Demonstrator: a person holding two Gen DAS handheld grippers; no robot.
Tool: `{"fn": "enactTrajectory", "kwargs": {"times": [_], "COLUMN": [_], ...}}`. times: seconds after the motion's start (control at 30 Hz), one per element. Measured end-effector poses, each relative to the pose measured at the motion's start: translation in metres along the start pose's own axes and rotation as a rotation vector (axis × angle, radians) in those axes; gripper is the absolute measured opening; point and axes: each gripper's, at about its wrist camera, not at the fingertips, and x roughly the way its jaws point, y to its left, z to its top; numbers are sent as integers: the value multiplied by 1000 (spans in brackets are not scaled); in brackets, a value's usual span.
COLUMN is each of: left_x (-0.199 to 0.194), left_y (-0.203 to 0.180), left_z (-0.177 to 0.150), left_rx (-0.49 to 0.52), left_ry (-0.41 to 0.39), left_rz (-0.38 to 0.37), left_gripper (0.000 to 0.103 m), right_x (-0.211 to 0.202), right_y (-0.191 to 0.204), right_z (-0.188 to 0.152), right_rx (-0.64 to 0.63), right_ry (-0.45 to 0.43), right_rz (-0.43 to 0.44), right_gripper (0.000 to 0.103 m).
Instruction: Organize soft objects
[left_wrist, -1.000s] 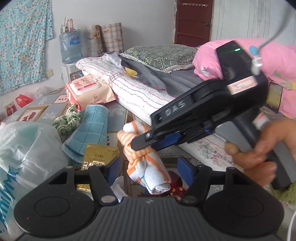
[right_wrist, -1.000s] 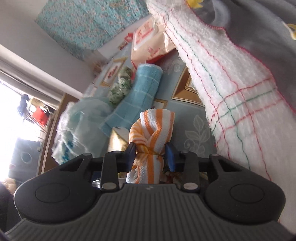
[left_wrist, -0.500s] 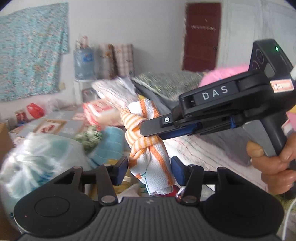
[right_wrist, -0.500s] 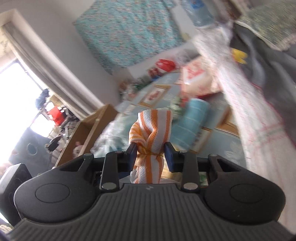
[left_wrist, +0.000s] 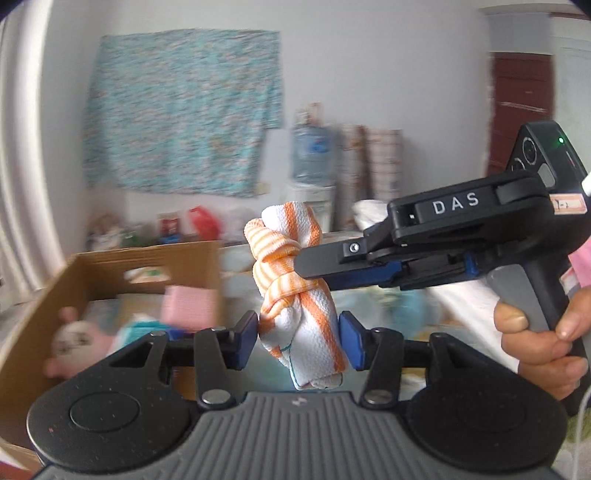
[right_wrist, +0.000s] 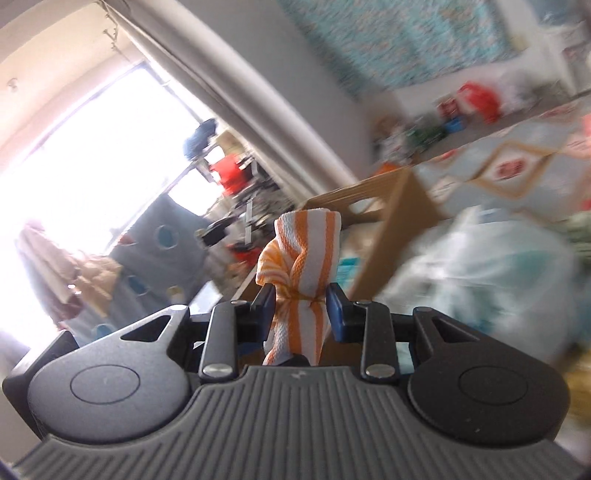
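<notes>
1. Both grippers are clamping one knotted orange-striped towel (left_wrist: 295, 291), which is hanging in the air.
2. Right gripper (right_wrist: 300, 301) is pinching its knotted waist.
3. Left gripper (left_wrist: 297, 341), jaws just closing, is pressing its lower end.
4. Cardboard box (left_wrist: 122, 258) is sitting behind, left, holding a pink plush toy (left_wrist: 79, 341).

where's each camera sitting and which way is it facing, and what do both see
Left wrist: on the left gripper, facing a wall with a teal cloth; shows the right gripper and the person's hand.
Right wrist: on the right gripper, tilted, facing a bright window; its fingers pinch the knotted towel.
Shared: the orange-striped towel and the cardboard box.
</notes>
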Motion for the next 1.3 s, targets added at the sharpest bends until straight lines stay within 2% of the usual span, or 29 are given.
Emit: {"fn": "enactTrajectory", "kwargs": {"times": [0.13, 0.2, 0.33, 0.4, 0.63, 0.73, 0.9, 1.13, 1.2, 1.3], "left_x": [19, 35, 73, 90, 110, 112, 108, 125, 129, 130], "left_y": [47, 66, 103, 115, 131, 128, 127, 116, 115, 111], "left_z": [12, 16, 12, 7, -9, -14, -23, -44, -45, -46], "left_rx": [-21, -37, -83, -107, -161, -108, 38, 258, 268, 302], "left_ry": [80, 135, 251, 302, 403, 453, 556, 666, 701, 716], "left_rz": [63, 81, 78, 88, 53, 44, 17, 46, 35, 56], "left_gripper": [49, 50, 49, 49, 49, 49, 54, 54, 49, 44], "right_x": [59, 86, 128, 132, 105, 83, 51, 32, 33, 32], "right_y": [11, 11, 5, 0, -6, -8, -21, -38, -39, -40], "right_z": [8, 11, 13, 11, 13, 14, 10, -2, -4, -6], "right_rx": [39, 53, 54, 39, 17, 21, 36, 81, 93, 102], "right_ry": [52, 66, 65, 52, 23, 1, -27, -39, -37, -40], "right_rz": [43, 38, -53, -108, -112, -105, -121, -123, -120, -115], "right_gripper": [29, 29, 30, 31, 31, 31, 34, 41, 41, 41]}}
